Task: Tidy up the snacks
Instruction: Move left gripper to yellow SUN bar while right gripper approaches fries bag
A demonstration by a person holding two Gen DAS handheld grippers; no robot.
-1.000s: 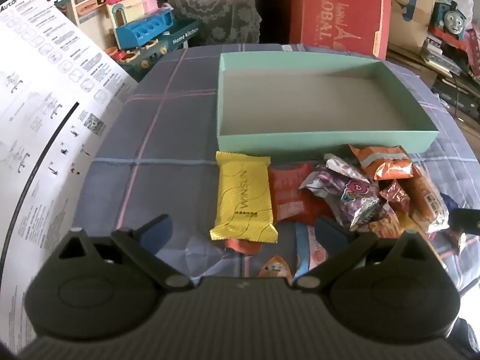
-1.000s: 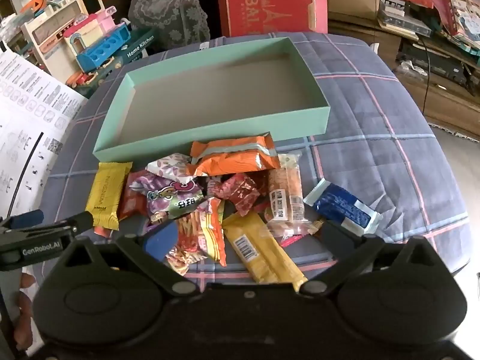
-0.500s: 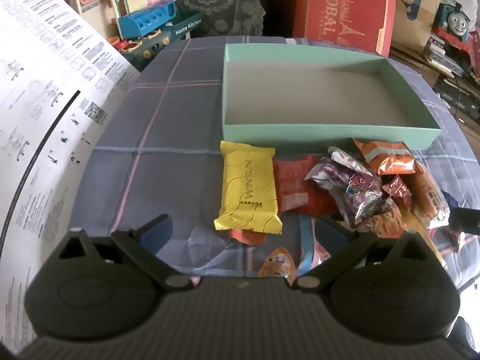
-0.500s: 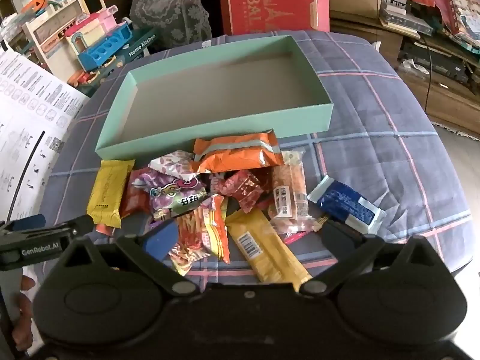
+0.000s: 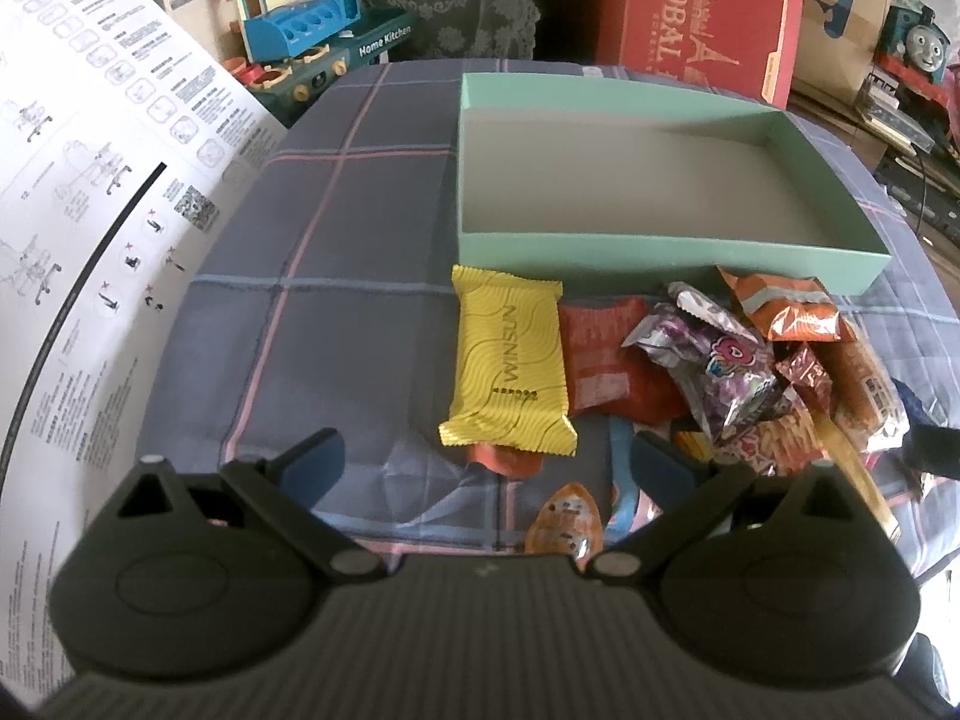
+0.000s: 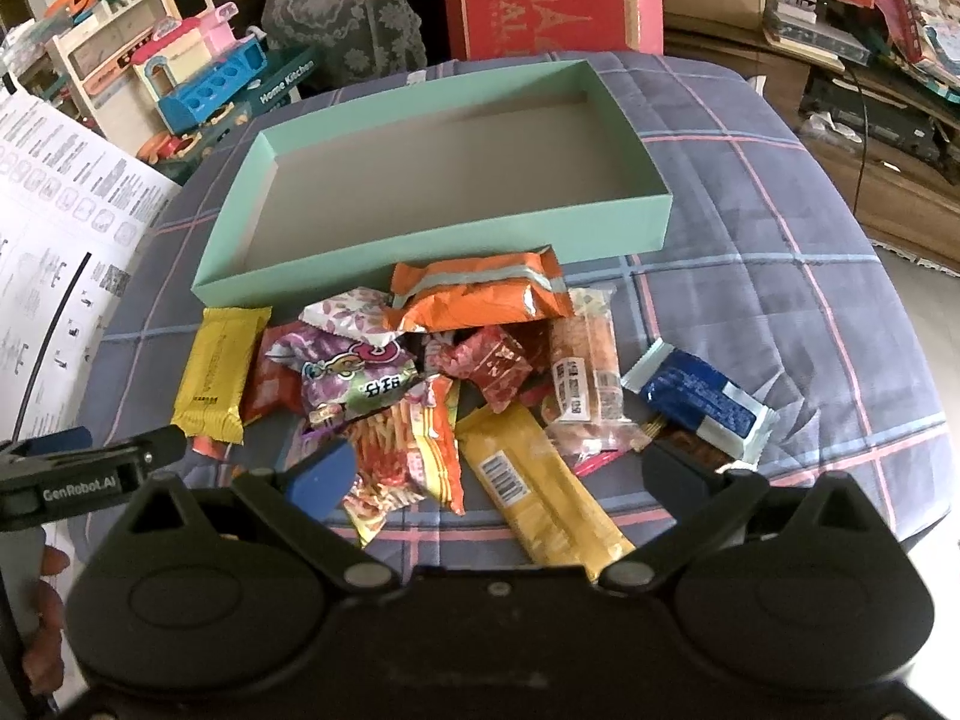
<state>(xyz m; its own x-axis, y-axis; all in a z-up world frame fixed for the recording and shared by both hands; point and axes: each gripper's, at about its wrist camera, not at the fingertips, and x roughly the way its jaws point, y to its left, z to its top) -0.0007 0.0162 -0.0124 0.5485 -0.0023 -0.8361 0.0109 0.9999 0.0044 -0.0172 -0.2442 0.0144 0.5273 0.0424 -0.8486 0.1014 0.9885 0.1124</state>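
Box empty, snacks heaped before it. Both grippers, left and right, hang open and empty; probably the yellow pack goes first.

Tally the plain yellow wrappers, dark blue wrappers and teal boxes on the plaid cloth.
Plain yellow wrappers: 2, the wafer pack and the barcoded bar
Dark blue wrapper: 1
Teal box: 1
Total: 4

We find the left gripper with jaws spread wide, holding nothing. The right gripper is likewise spread and empty. The left gripper sits beside the right gripper's left finger.
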